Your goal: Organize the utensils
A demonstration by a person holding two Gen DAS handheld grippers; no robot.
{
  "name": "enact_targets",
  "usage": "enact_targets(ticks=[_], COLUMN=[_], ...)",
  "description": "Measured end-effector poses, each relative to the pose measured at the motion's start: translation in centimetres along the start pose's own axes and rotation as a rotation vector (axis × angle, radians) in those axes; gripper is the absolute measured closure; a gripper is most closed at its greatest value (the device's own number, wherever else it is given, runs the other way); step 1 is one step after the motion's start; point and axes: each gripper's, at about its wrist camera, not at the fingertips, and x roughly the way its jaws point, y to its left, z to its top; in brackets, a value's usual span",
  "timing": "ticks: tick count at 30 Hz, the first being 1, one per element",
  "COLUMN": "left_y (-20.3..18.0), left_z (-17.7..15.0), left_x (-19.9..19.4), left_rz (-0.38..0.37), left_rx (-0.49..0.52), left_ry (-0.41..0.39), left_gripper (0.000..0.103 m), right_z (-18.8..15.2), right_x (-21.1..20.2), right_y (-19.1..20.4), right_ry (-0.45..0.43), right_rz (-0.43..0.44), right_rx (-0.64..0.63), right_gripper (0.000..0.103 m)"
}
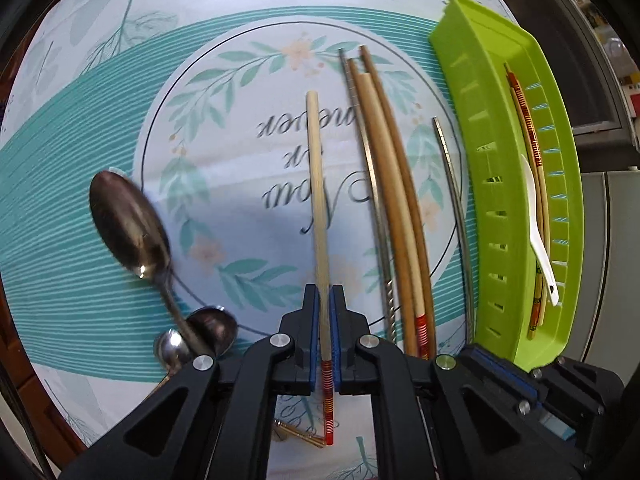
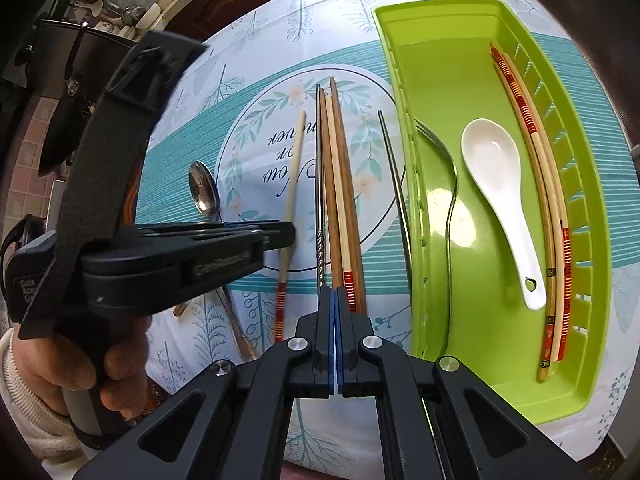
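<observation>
Chopsticks lie scattered across your printed surface (image 2: 256,40), and several ends are lost to view: the red-banded tail of the pale chopstick (image 1: 316,184) runs down behind the linkage of your left hand-held gripper (image 1: 325,300), and the spoon handles at lower left vanish under its black arm. Your left hand-held gripper is clenched on that pale chopstick, blue pads pressing both sides of the round shaft just above the red-and-gold bands. Your right hand-held gripper (image 2: 333,300) has its pads pressed together with nothing seen between them, tips poised over the bundle of brown chopsticks (image 2: 340,184); whether they touch it is hard to tell. In that bundle, smooth wooden sticks lie against one slim metal stick with a twisted grip. A second metal chopstick (image 2: 394,176) lies alone, just beside the green tray (image 2: 440,20). The glossy plastic tray has slotted walls and holds a white ceramic spoon (image 2: 498,200), a steel fork (image 2: 448,184) along its near wall, and banded chopsticks (image 2: 552,220) along its far wall. A polished metal spoon (image 1: 128,224) lies bowl-up to the left, blurred at its edge. Your left hand (image 2: 80,368), sleeve cream-coloured, fills the right camera's left side and blocks the spoons beyond.
</observation>
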Motion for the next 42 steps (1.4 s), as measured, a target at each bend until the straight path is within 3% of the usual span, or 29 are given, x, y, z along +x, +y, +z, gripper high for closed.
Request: enact_targets(ticks=[3, 8, 11, 14, 16, 22, 28, 37, 42], left_y=[0.8, 1.5, 2.6, 3.5, 6.0, 6.4, 6.9, 8.9, 9.5], left_z=[-0.7, -0.9, -1.1, -1.2, -1.9, -1.3, -1.2, -1.8, -2.2], left_x=[0.2, 0.6, 0.7, 0.6, 0.6, 1.2, 0.6, 0.7, 0.7], left_rz=[-0.029, -0.058, -0.067, -0.066, -0.073, -0.08, -0.087, -0.127, -0.12], left_rx=[-0.019, -0.033, -0.04, -0.052, -0.054, -0.052, -0.05, -0.098, -0.095], left_ry=[0.001, -0.011, -0.007, -0.005, -0.005, 0.003, 0.006, 0.024, 0.017], left_gripper=[0.101, 0.1, 0.1, 0.1, 0.1, 0.099, 0.098, 0.098, 0.098], right_z=[0.1, 0.7, 0.9, 1.4, 1.5, 1.7, 2.4, 1.5, 0.9], right_x=[1.2, 3.0, 3.6, 3.7, 3.5, 5.0, 6.1, 7.1, 7.2], right_y=[0.1, 0.9, 2.2, 2.9, 3.3, 4.3, 4.8, 7.1, 7.0], right_ry=[0.021, 0.018, -0.004, -0.021, -0.034, 0.007, 0.017, -0.023, -0.039], right_rz=[0.004, -0.026, -0.081, -0.092, -0.101, -0.102, -0.17, -0.299, -0.329], right_rx=[-0.006, -0.032, -0.078, -0.094, -0.101, -0.123, -0.124, -0.254, -0.306], right_gripper=[0.101, 0.08, 0.076, 0.076, 0.076, 0.082, 0.087, 0.086, 0.096])
